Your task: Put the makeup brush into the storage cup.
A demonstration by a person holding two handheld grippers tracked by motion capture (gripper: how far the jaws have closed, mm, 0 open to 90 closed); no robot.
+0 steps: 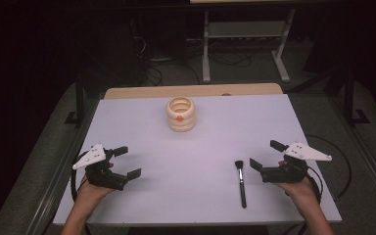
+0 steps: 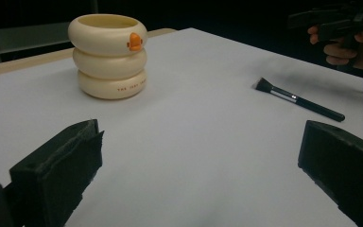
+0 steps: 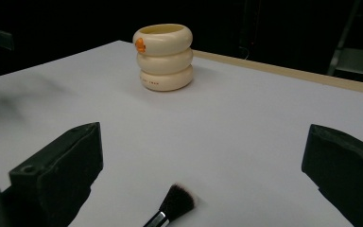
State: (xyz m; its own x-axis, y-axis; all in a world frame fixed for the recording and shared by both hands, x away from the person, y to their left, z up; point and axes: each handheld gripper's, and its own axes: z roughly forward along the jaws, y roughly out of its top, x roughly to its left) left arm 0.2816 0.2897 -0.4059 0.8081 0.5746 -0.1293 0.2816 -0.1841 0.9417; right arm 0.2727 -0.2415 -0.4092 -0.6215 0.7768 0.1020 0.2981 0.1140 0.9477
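Black-handled brush [image 1: 240, 182] lies flat on white table [image 1: 191, 147], just left of right gripper [image 1: 264, 160], bristles toward far edge, handle toward person; right gripper jaws wide, empty; left gripper [image 1: 127, 162] wide too, well apart; cream holder [image 1: 180, 113] farther back

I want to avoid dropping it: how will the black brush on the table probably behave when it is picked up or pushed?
The brush has a thin round handle lying flat, so it will probably roll sideways if pushed. It looks small and slim, so likely light and stiff. The smooth handle may slip between the pads, and the soft bristles would bend rather than give a firm hold.
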